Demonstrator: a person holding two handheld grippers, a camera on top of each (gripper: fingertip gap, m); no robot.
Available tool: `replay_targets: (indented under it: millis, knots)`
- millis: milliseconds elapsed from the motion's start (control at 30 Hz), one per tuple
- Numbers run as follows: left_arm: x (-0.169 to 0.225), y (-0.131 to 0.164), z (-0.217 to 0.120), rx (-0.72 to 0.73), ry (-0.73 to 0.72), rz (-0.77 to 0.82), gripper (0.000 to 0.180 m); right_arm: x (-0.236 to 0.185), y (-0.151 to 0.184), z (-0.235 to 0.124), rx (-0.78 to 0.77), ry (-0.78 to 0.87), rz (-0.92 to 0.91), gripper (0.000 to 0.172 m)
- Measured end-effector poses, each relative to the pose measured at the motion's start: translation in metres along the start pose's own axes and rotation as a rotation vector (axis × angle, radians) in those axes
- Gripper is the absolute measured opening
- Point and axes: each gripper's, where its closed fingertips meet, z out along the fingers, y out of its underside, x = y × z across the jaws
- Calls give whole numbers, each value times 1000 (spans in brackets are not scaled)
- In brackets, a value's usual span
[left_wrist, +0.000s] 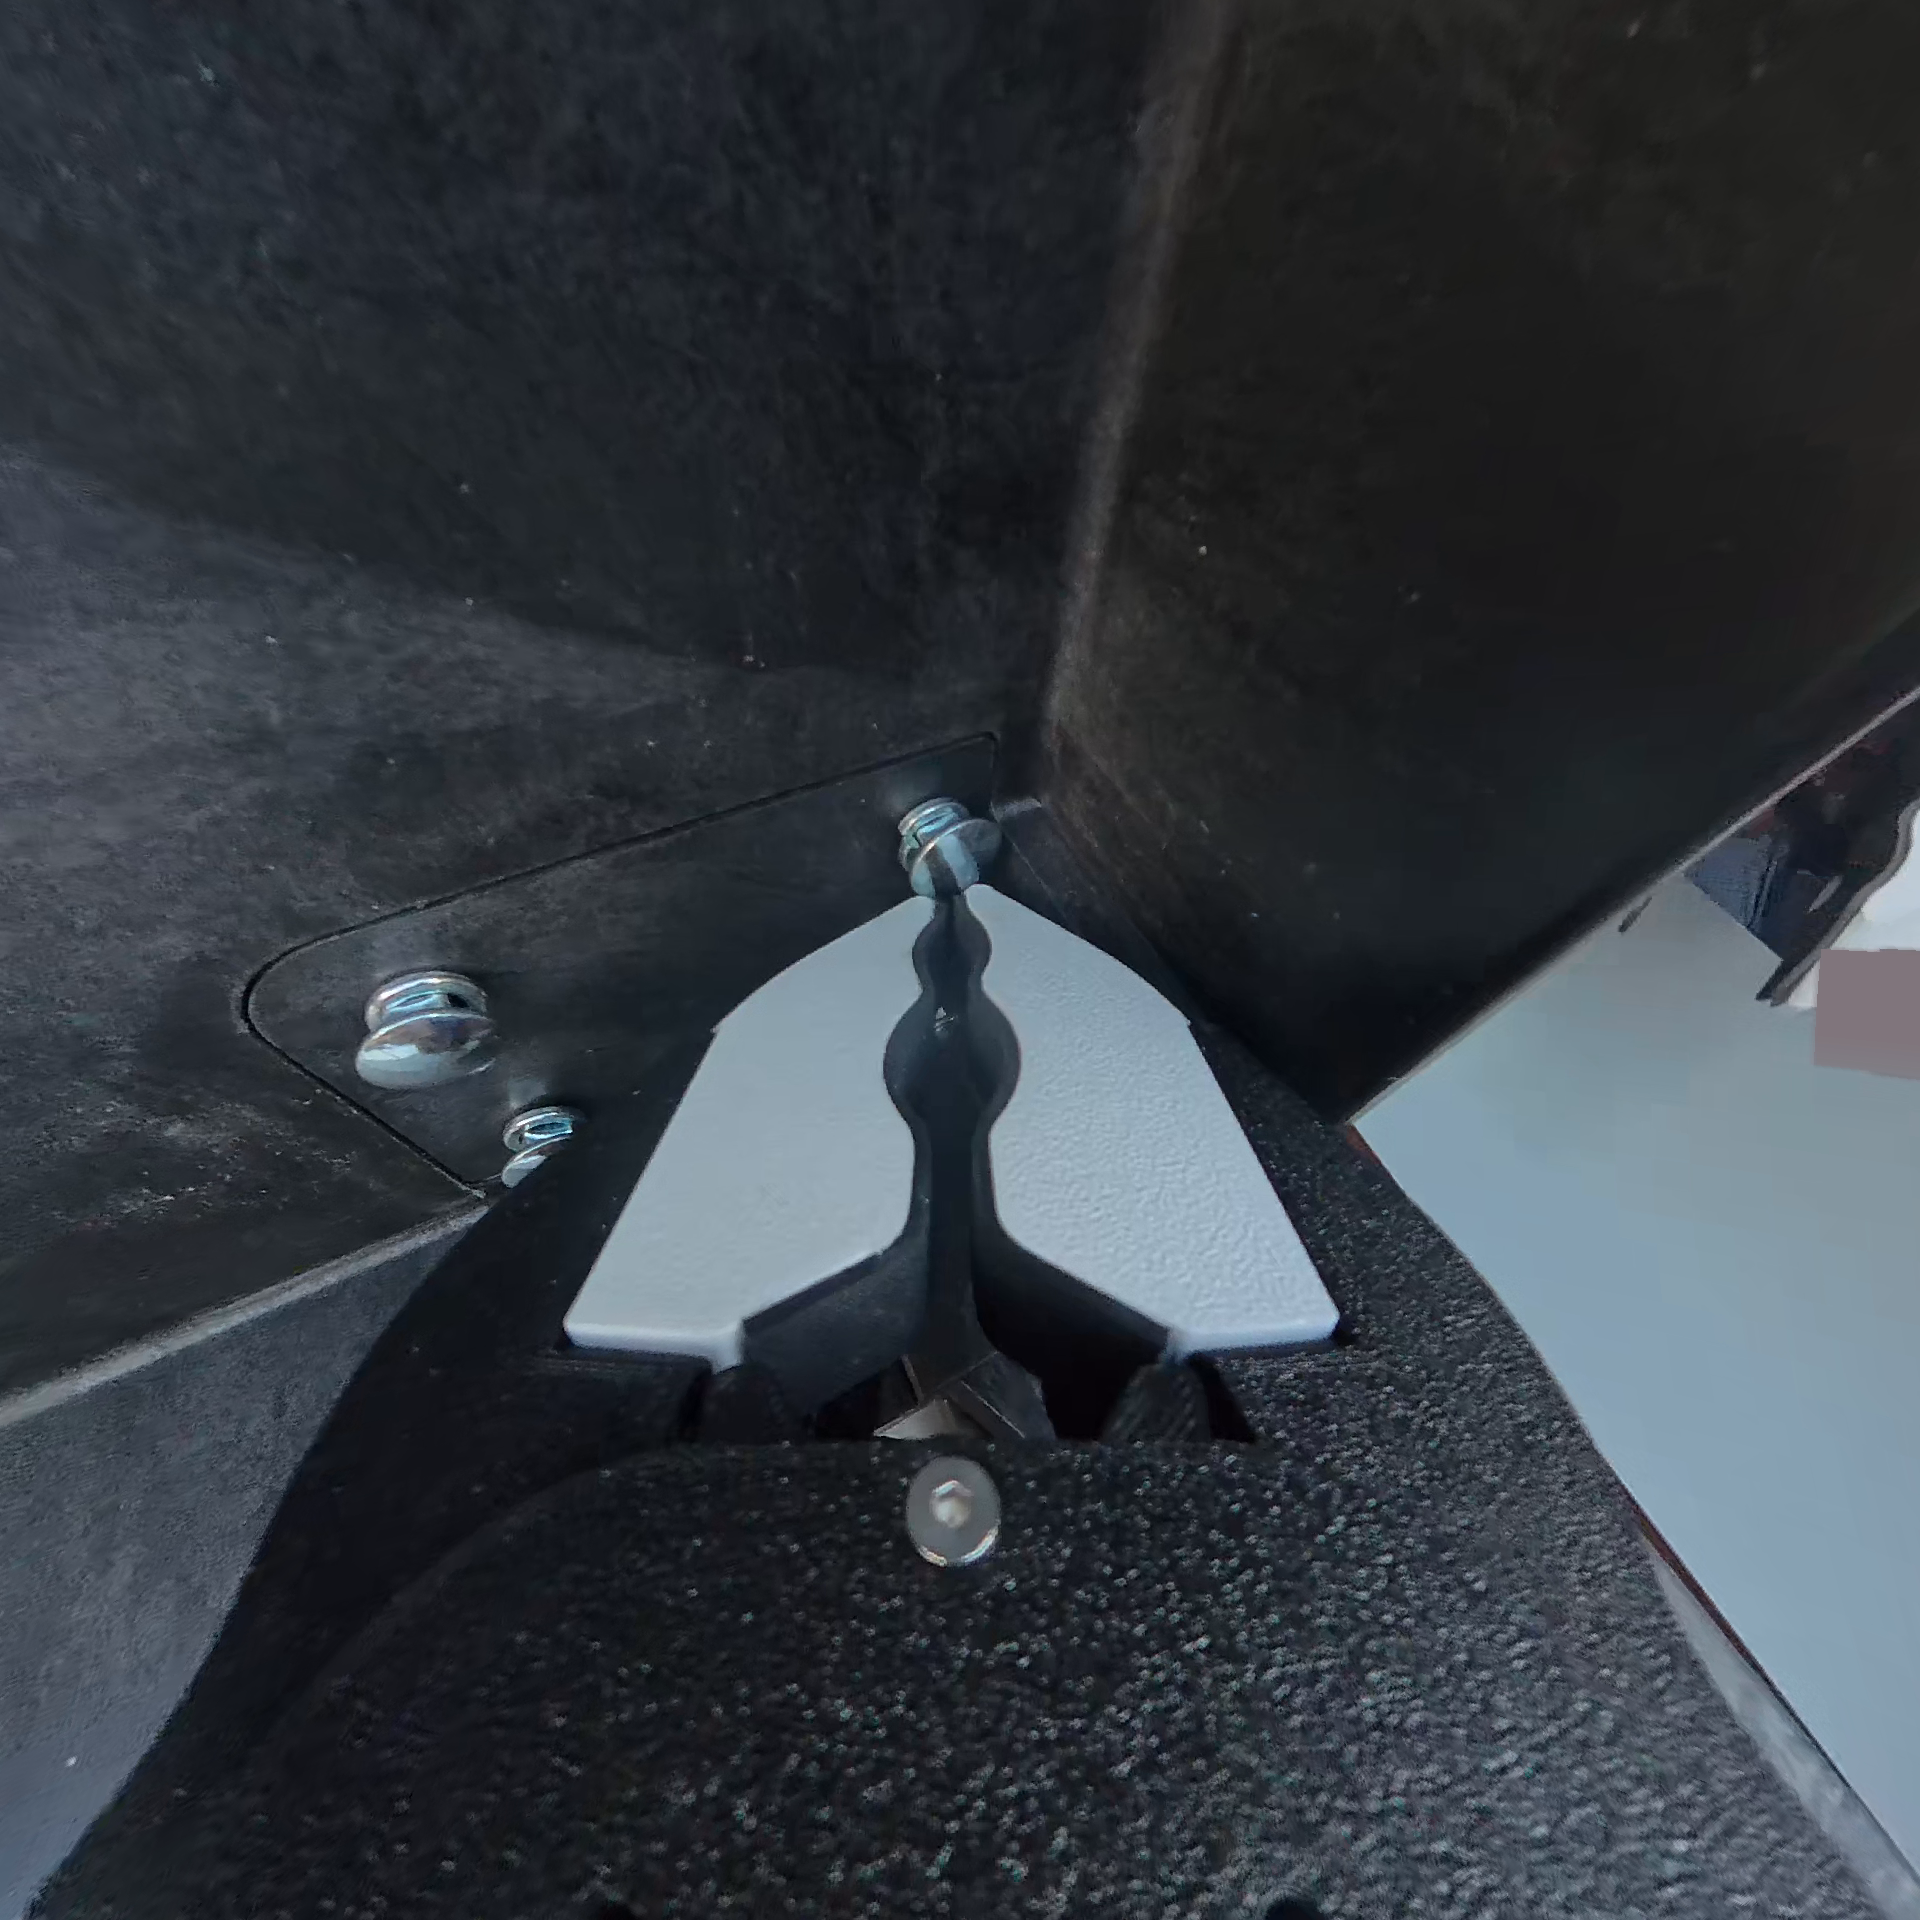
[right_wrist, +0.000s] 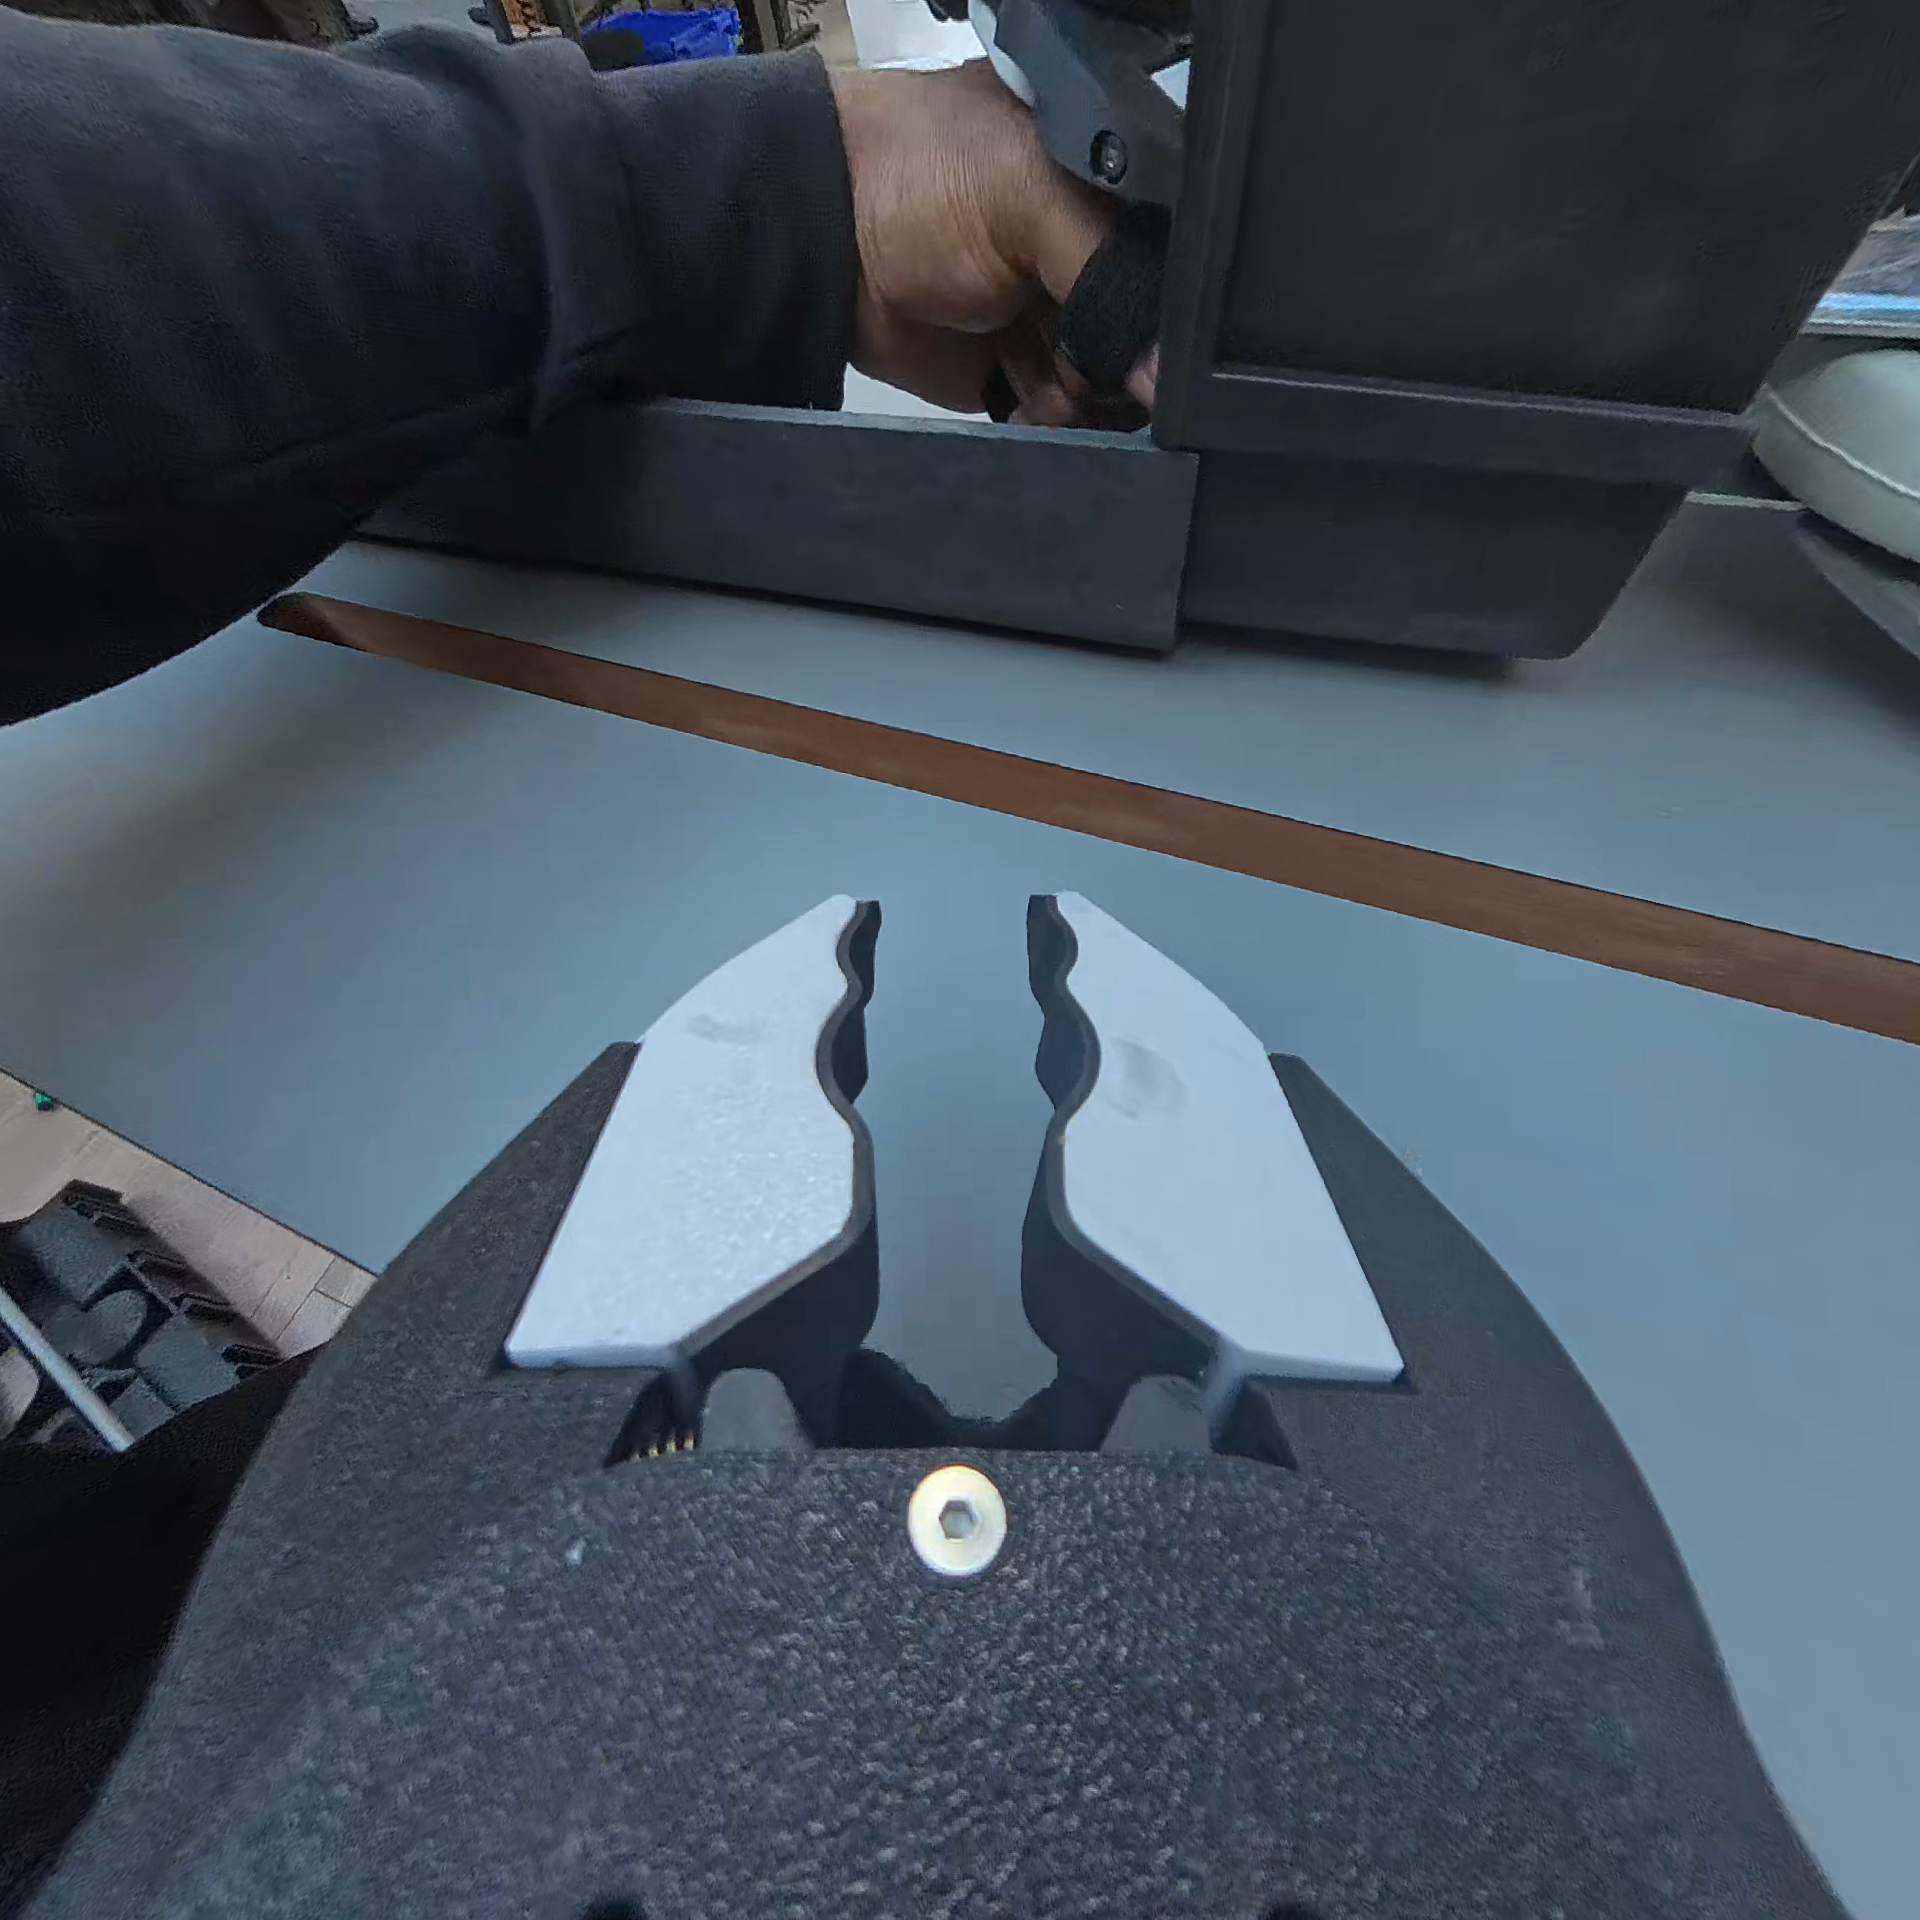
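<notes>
The black box (right_wrist: 1455, 208) stood on the grey table (right_wrist: 1351, 1143), its felt-lined inside (left_wrist: 520, 416) holding only a black corner plate (left_wrist: 644, 935) with silver screws (left_wrist: 426, 1029). The left gripper (left_wrist: 940, 883) reached deep into that corner, jaws shut, tips against the corner screw (left_wrist: 940, 831); a grip on it could not be told. Only the right wrist view showed the person's hand (right_wrist: 956, 229) at the box's left side, and the right gripper (right_wrist: 954, 909) in front of the box, partly open and bare, with a brown strip (right_wrist: 1039, 790) between them.
</notes>
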Motion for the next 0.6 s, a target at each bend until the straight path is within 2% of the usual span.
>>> replay_targets:
  millis: [200, 333, 600]
  knots:
    - [0, 0, -1, 12, 7, -7, 0, 3, -1, 16, -69, -4, 20, 31]
    - [0, 1, -3, -5, 1, 14, 0, 9, -6, 21, -61, 10, 20, 34]
    - [-11, -3, -17, -24, -100, 41, 0, 18, -3, 29, -107, 16, 33, 34]
